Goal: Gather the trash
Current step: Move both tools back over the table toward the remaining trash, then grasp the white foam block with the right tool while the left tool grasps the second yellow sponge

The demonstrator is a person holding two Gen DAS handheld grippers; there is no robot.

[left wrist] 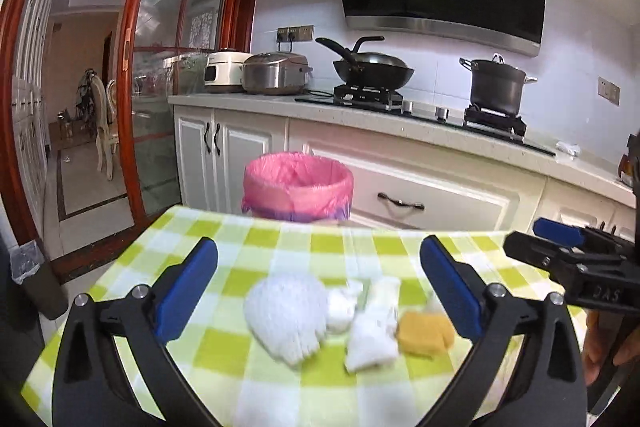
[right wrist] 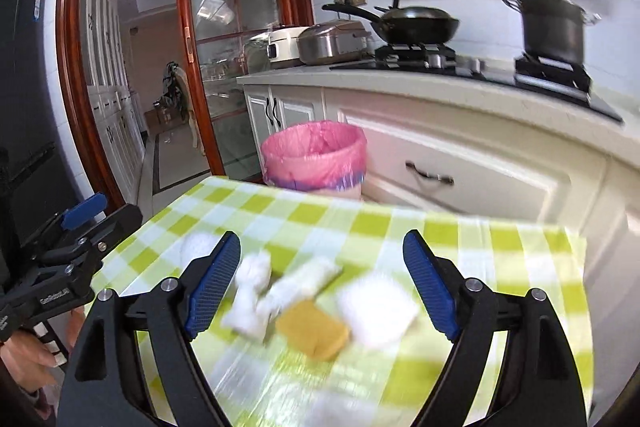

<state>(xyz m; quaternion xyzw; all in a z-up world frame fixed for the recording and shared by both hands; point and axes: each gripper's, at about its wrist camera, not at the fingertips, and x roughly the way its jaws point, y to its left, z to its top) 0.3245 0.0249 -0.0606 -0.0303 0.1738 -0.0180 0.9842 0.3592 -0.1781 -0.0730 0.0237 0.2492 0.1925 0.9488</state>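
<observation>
Left gripper [left wrist: 319, 290] and right gripper [right wrist: 322, 285] both gape wide, holding nothing.

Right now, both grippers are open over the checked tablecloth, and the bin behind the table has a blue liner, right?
Not quite: the bin has a pink liner, as the left wrist view shows. Both the left gripper and right gripper are open over the checked tablecloth.

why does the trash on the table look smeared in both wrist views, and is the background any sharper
Left wrist view: motion blur smears the white scraps and yellow piece; wok and pot stay fairly crisp. Right wrist view: blur is heavier, the checked tablecloth streaks and the pink-lined bin softens. Fisheye bends both edges.
</observation>
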